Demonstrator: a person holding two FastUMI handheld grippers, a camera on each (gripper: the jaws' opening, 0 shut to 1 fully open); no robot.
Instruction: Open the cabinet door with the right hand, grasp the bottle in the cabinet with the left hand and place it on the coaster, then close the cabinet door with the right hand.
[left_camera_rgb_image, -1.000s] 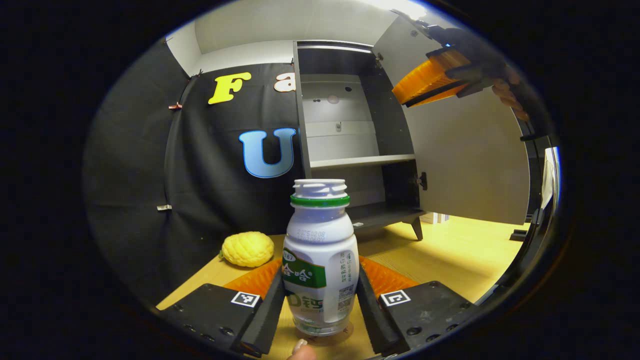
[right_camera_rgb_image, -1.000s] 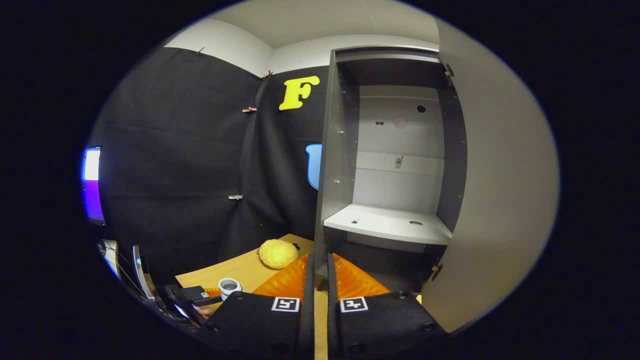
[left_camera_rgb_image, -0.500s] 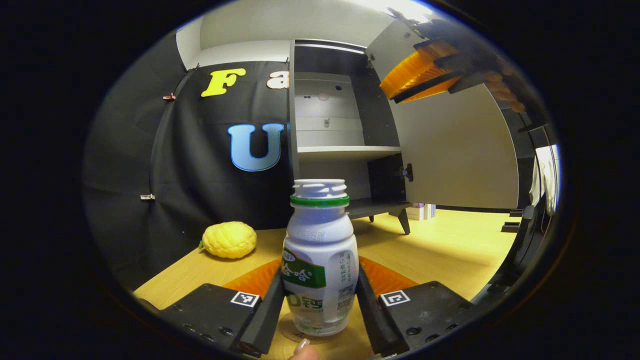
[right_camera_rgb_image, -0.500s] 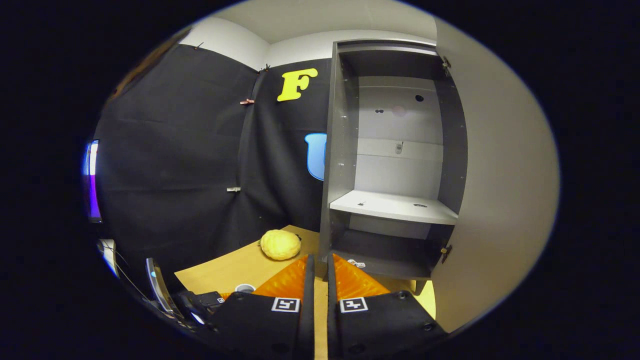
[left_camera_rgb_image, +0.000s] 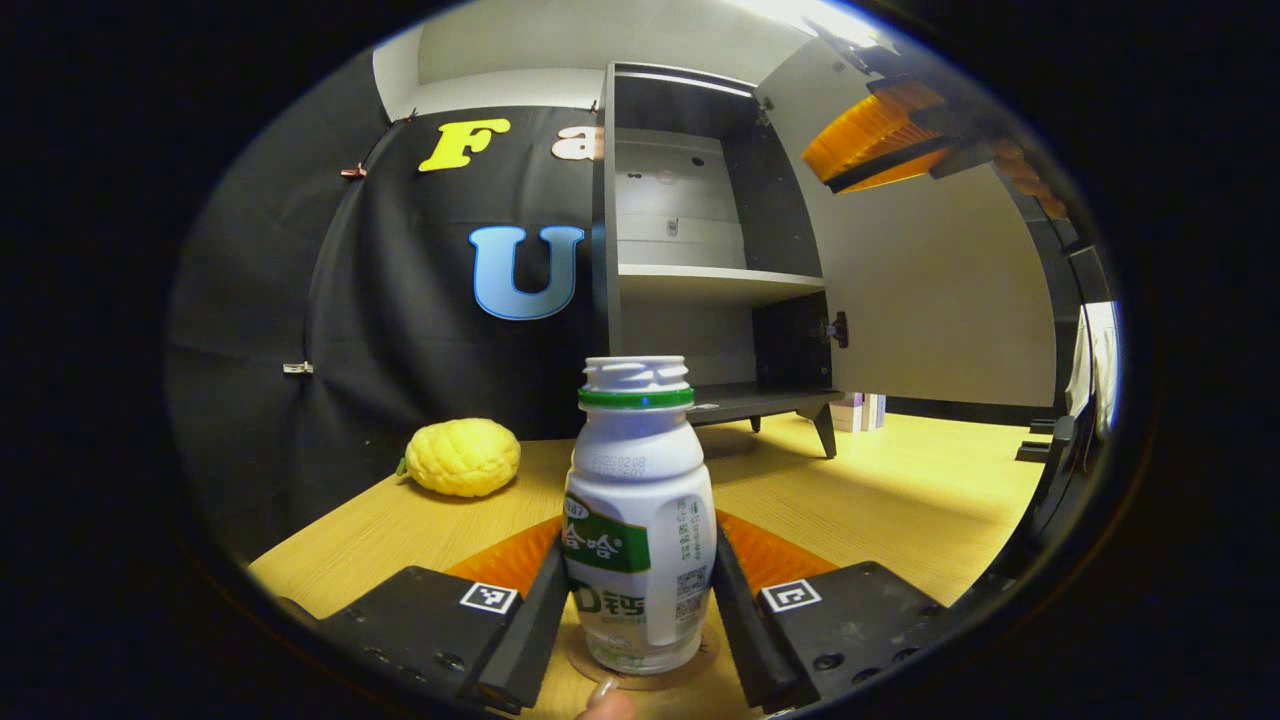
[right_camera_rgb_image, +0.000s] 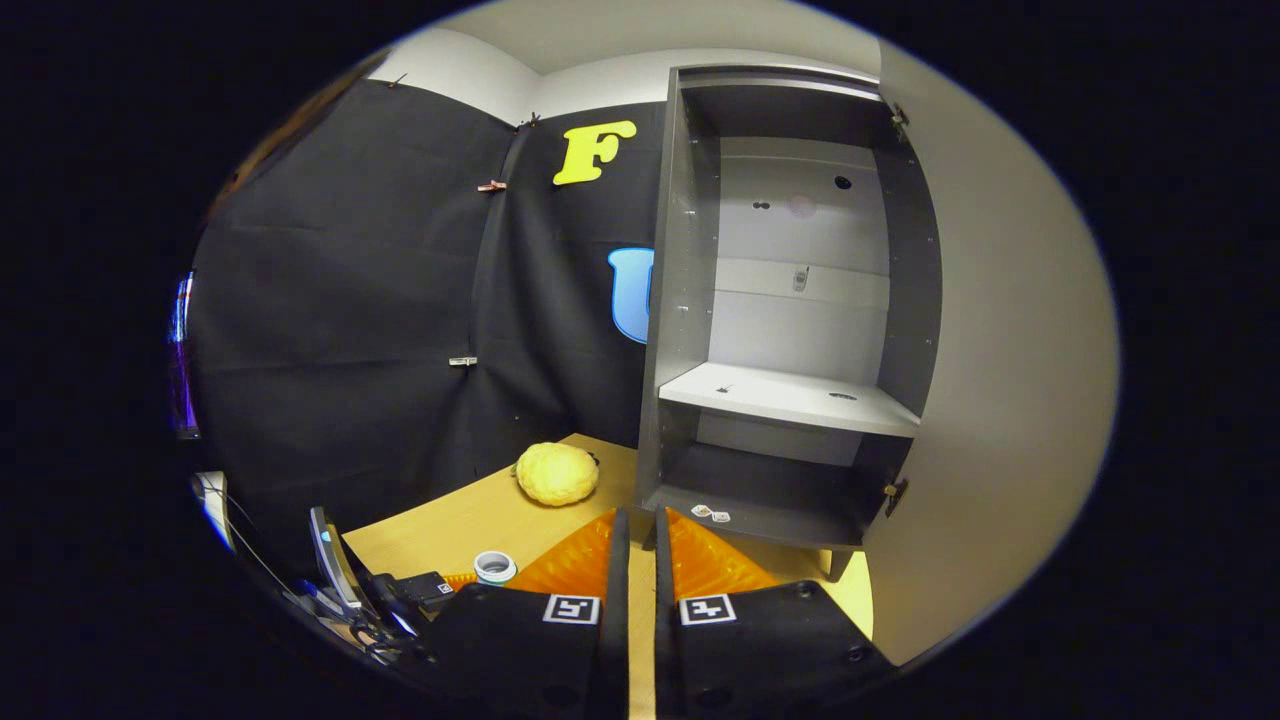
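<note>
Bottle standing on the coaster, cabinet door hanging open.

In the left gripper view, I'm seeing a yellow bumpy fruit (left_camera_rgb_image: 462, 457) lying on the table (left_camera_rgb_image: 900, 500) at left; my left gripper (left_camera_rgb_image: 636, 620) is pinching the bottle (left_camera_rgb_image: 638, 530) on both sides, its base sitting on the coaster (left_camera_rgb_image: 640, 668). Behind, the cabinet (left_camera_rgb_image: 700, 250) is standing open, its door (left_camera_rgb_image: 940, 290) swung right, with the right gripper (left_camera_rgb_image: 880, 150) hovering beside the door's upper part. In the right gripper view, its fingers (right_camera_rgb_image: 612, 560) are sitting nearly together, pinching nothing.

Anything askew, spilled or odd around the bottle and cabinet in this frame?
Nothing stands out. The bottle stands upright on the coaster between the left claw fingers, nothing spilled. The cabinet door hangs wide open, as expected at this step; a yellow toy fruit rests on the table.
</note>
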